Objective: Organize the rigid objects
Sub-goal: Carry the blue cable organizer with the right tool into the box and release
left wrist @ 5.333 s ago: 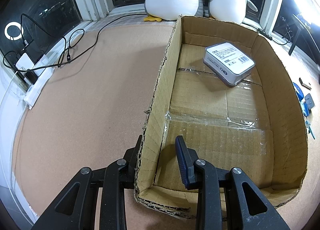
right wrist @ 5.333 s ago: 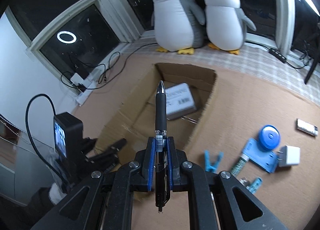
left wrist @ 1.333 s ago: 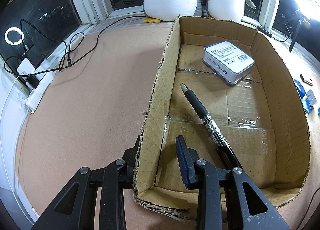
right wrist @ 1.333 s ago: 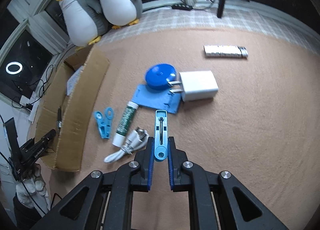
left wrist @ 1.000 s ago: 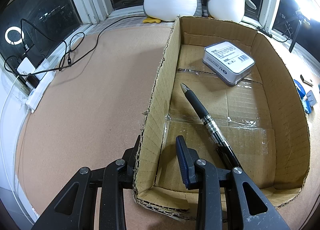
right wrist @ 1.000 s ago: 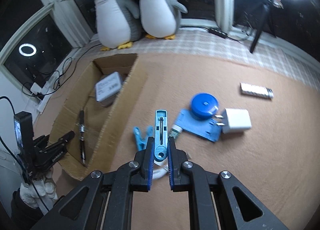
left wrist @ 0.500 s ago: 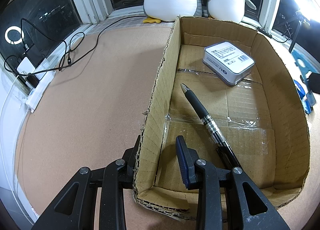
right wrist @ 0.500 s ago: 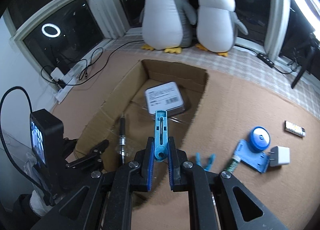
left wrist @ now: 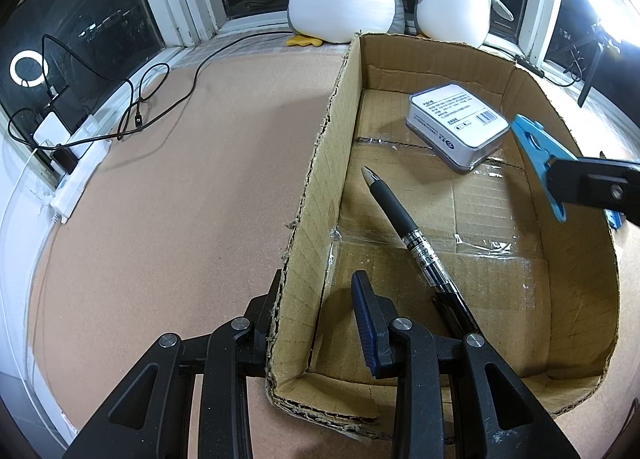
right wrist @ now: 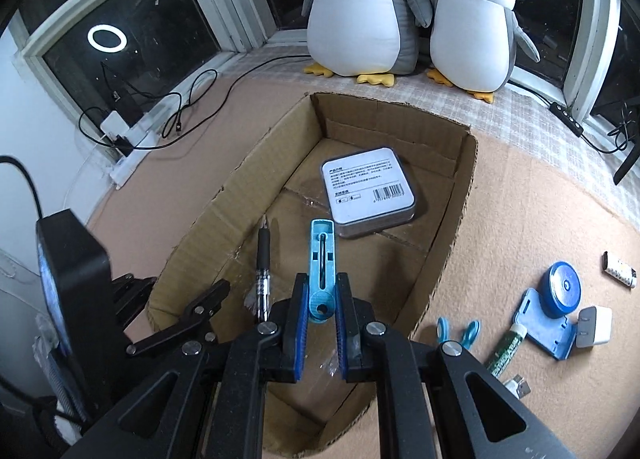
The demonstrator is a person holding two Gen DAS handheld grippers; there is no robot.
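Note:
An open cardboard box [left wrist: 320,163] [right wrist: 452,243] lies on the brown mat. Inside lie a grey tin [left wrist: 456,123] [right wrist: 370,189] and a black pen [left wrist: 412,235] [right wrist: 263,271]. My left gripper [left wrist: 316,299] straddles the box's near left wall, one finger outside and one inside, jaws apart. My right gripper [right wrist: 322,319] holds a light blue clip [right wrist: 321,267] above the box's middle; the jaws look slightly parted around it. The clip also shows in the left wrist view [left wrist: 536,155], over the box's right wall.
Right of the box lie a blue round case [right wrist: 562,289], a blue flat holder [right wrist: 544,323], a white charger [right wrist: 596,325], a green tube [right wrist: 506,349], a small blue clip [right wrist: 458,329] and a white lighter [right wrist: 619,265]. Two plush penguins [right wrist: 360,7] stand behind. Cables [left wrist: 132,115] run at the left.
My right gripper has carried the blue clip from the mat on the right to above the box, and its jaws have opened a little. The left gripper has not moved.

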